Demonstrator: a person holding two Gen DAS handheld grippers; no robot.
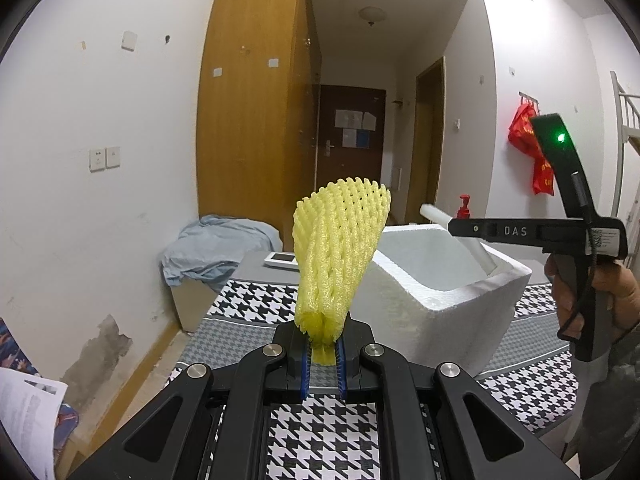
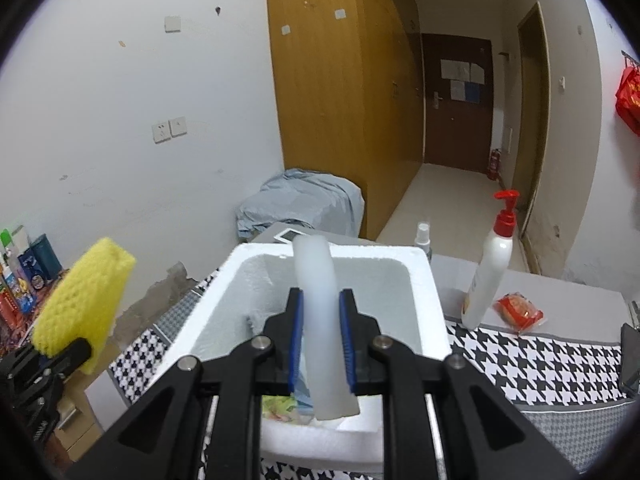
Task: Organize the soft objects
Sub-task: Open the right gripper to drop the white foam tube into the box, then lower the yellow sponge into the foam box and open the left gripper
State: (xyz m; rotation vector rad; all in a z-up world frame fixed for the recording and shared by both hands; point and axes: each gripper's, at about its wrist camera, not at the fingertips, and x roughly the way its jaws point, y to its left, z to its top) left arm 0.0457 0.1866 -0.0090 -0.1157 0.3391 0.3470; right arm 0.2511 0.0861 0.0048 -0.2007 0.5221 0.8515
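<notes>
Tabletop (image 2: 560, 364) with houndstooth cloth carries the white styrofoam box (image 2: 424, 304), lotion pump bottle (image 2: 490, 264) beside it. Left hand-held gripper (image 1: 323, 354) is clamped on the base of the yellow foam fruit net (image 1: 336, 256), held upright in the air left of the box. Right hand-held gripper (image 2: 322, 340) grips the white foam tube (image 2: 320, 312) directly over the box opening.

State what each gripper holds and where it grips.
Left gripper: yellow foam net sleeve, pinched at its bunched bottom end. Right gripper: white foam tube, near its lower end.
</notes>
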